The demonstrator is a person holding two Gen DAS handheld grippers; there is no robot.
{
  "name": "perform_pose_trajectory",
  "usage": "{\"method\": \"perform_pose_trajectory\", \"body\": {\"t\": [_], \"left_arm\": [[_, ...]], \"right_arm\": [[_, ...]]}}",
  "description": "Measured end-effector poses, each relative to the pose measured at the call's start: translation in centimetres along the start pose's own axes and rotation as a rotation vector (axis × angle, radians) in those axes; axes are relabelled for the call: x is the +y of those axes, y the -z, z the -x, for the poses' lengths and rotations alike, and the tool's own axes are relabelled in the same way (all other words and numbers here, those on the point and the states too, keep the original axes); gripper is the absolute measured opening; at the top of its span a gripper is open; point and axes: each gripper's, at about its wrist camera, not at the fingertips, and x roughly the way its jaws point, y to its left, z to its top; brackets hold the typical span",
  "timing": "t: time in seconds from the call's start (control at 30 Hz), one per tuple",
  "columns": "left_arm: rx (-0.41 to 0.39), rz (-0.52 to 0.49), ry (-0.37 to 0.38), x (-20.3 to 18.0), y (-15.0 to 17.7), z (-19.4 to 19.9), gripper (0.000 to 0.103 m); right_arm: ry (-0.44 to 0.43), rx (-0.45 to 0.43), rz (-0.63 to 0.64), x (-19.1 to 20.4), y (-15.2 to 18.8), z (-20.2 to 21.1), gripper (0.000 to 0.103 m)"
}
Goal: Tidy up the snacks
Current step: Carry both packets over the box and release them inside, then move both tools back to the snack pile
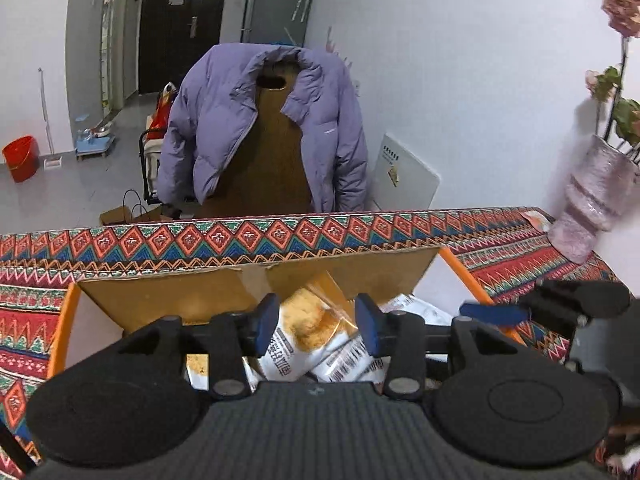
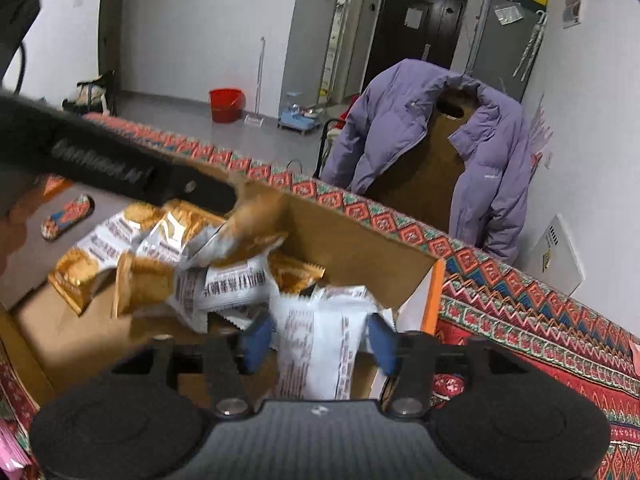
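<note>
A cardboard box [image 1: 192, 300] with orange edges sits on the patterned table; it also shows in the right wrist view [image 2: 360, 256]. Several gold-and-white snack packets [image 2: 132, 248] lie inside it. My left gripper [image 1: 318, 320] is open above the box, with a gold-and-white packet [image 1: 308, 328] between and below its blue pads, untouched as far as I can tell. My right gripper [image 2: 318, 338] is open over the box's right end, with a white packet [image 2: 316, 344] between its fingers. The left gripper's black body [image 2: 100, 164] crosses the right view.
A patterned tablecloth [image 1: 280, 236] covers the table. A pink vase [image 1: 592, 200] with flowers stands at the right. A chair with a purple jacket [image 1: 224, 120] is behind the table. A red-wrapped snack [image 2: 68, 216] lies left of the box.
</note>
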Motion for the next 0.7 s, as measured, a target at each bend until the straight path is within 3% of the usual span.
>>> {"method": "perform_pose_trajectory", "body": {"t": [0.17, 0.43, 0.7], "left_arm": [[-0.019, -0.025, -0.01, -0.4, 0.3, 3.8, 0.045], [-0.104, -0.035, -0.058, 0.4, 2.8, 16.2, 0.054], [-0.199, -0.002, -0.096, -0.1, 9.4, 28.7, 0.065]], "right_arm": [[0.014, -0.035, -0.012, 0.1, -0.7, 2.8, 0.058], [0.046, -0.102, 0.009, 1.5, 0.0, 12.3, 0.07], [0.055, -0.198, -0.008, 4.0, 3.4, 22.9, 0.079]]}}
